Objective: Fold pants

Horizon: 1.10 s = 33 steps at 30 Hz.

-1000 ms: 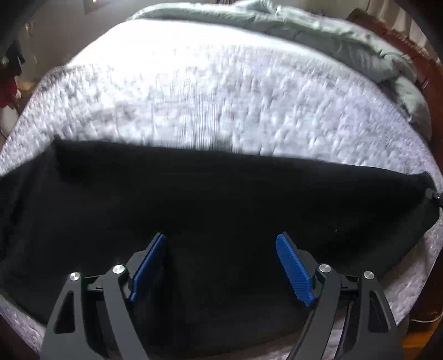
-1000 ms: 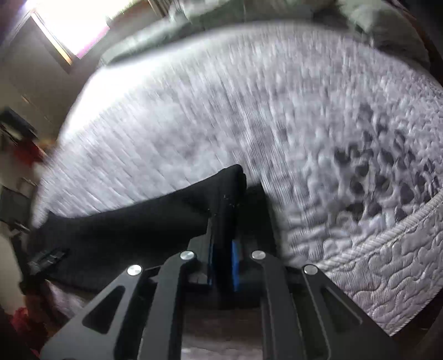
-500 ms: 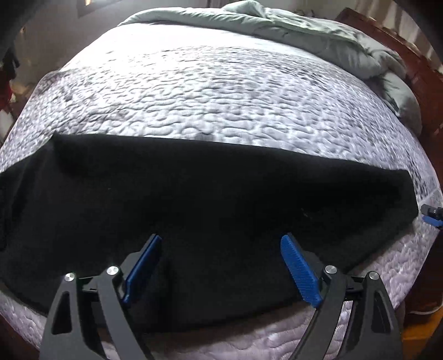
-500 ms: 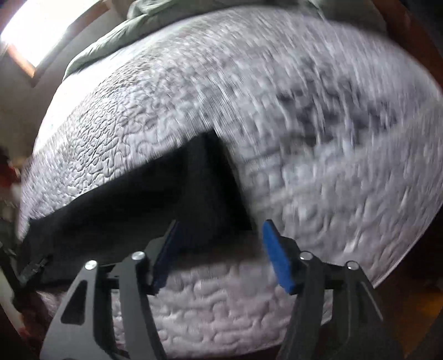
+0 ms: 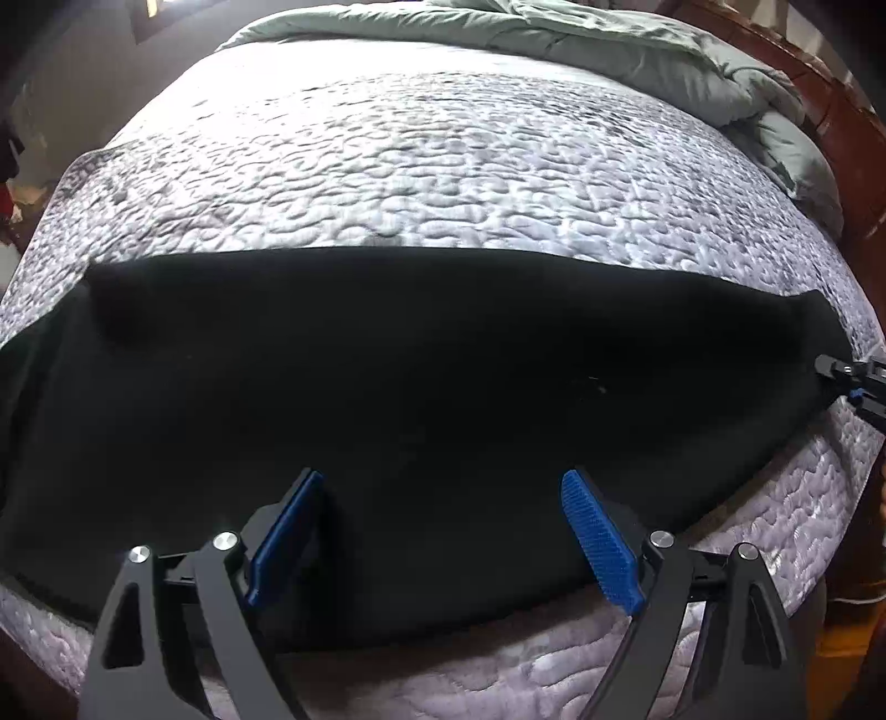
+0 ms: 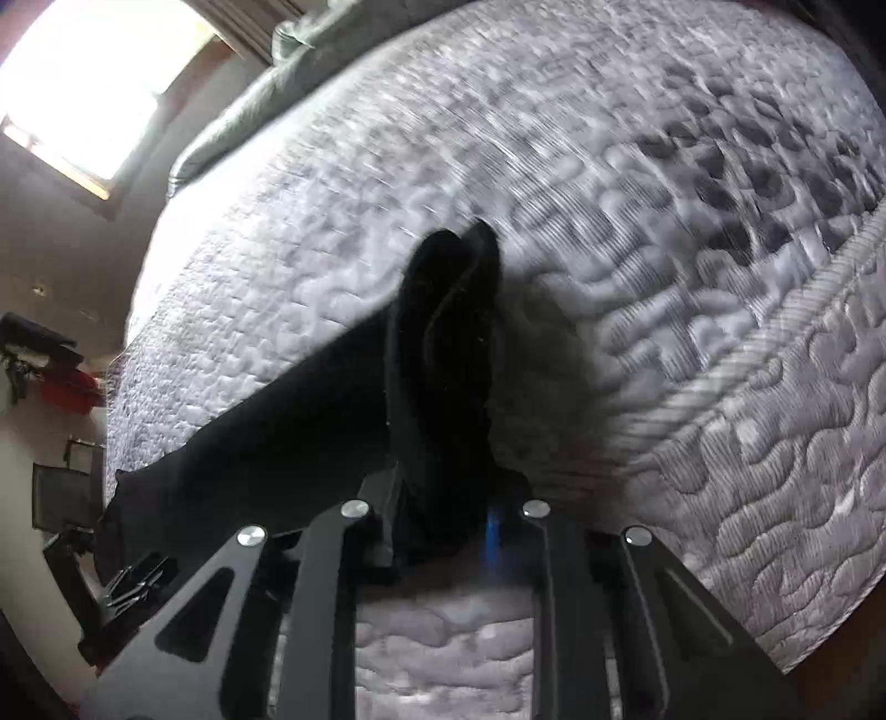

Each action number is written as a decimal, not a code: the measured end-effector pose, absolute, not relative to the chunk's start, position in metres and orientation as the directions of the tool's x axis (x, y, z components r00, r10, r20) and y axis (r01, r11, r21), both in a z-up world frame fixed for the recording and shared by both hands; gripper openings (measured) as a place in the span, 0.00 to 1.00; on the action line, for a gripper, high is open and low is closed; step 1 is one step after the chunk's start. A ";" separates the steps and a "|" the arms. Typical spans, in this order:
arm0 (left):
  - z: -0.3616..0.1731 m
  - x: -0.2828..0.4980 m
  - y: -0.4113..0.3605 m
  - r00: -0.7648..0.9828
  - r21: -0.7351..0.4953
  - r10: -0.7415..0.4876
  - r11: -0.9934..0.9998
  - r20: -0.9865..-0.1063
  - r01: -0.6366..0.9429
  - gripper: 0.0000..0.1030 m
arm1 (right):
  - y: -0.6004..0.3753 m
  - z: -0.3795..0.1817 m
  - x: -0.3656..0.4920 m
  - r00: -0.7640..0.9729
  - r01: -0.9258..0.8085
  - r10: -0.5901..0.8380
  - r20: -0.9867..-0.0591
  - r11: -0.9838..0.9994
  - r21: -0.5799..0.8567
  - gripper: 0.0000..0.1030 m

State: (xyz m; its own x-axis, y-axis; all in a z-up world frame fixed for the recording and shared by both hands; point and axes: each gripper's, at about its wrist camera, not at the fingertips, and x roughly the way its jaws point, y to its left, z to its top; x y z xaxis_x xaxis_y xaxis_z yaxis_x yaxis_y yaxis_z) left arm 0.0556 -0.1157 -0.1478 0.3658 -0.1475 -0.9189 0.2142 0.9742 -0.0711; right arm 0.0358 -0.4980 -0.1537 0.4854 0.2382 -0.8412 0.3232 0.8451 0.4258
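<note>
The pants (image 5: 421,387) lie along the near edge of the bed (image 5: 443,166) as one long black band, which suggests the legs are already laid one over the other; that is a judgement, since the dark cloth hides any seam or layer line. What looks left is the shortening: bringing one end over toward the other, perhaps more than once.

The left gripper (image 5: 443,531) hangs over the middle of the pants with its blue pads wide apart, holding nothing. The right gripper (image 6: 443,531) is closed on the end of the pants farthest from the left gripper, and the cloth there stands up from the bed in a bunched fold, so a lift of that end seems under way.

The left view gives the whole band: its straight far edge, the bare bed beyond it, a green duvet (image 5: 609,50) heaped at the far side of the bed. It shows the right gripper only as a small tip at the end of the pants. The right view shows the pinch closely, with doubled cloth edges rising from the jaws, and a window (image 6: 94,72) past the bed. It is blurred, so finer detail is lost.
</note>
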 end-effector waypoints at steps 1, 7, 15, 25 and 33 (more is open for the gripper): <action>-0.146 0.057 -0.111 0.372 -0.070 -0.143 0.977 -0.917 0.202 0.86 | -0.496 -0.147 0.036 0.496 0.311 0.219 -0.840 0.859 0.408 0.16; -0.130 0.059 -0.091 0.453 -0.040 -0.107 0.987 -0.885 0.156 0.86 | -0.532 -0.095 0.009 0.646 0.272 0.275 -0.712 0.789 0.552 0.16; -0.152 0.052 -0.100 0.396 -0.047 -0.129 0.977 -0.909 0.210 0.86 | -0.559 -0.172 0.011 0.492 0.491 0.171 -0.854 0.755 0.434 0.16; -0.149 0.058 -0.076 0.391 -0.060 -0.138 0.976 -0.910 0.207 0.88 | -0.542 -0.145 0.011 0.471 0.514 0.073 -0.879 0.787 0.341 0.17; -0.118 0.045 -0.027 0.462 -0.084 -0.145 0.985 -0.875 0.151 0.89 | -0.453 -0.063 0.020 0.570 0.333 0.101 -0.815 0.879 0.341 0.17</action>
State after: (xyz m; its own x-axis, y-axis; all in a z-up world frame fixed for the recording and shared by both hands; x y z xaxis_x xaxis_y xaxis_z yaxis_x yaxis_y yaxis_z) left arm 0.0453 -0.0274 -0.1180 0.4624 -0.1452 -0.8747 0.1507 0.9850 -0.0838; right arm 0.0205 -0.4527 -0.0634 0.5701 0.1006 -0.8154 0.3325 0.8793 0.3410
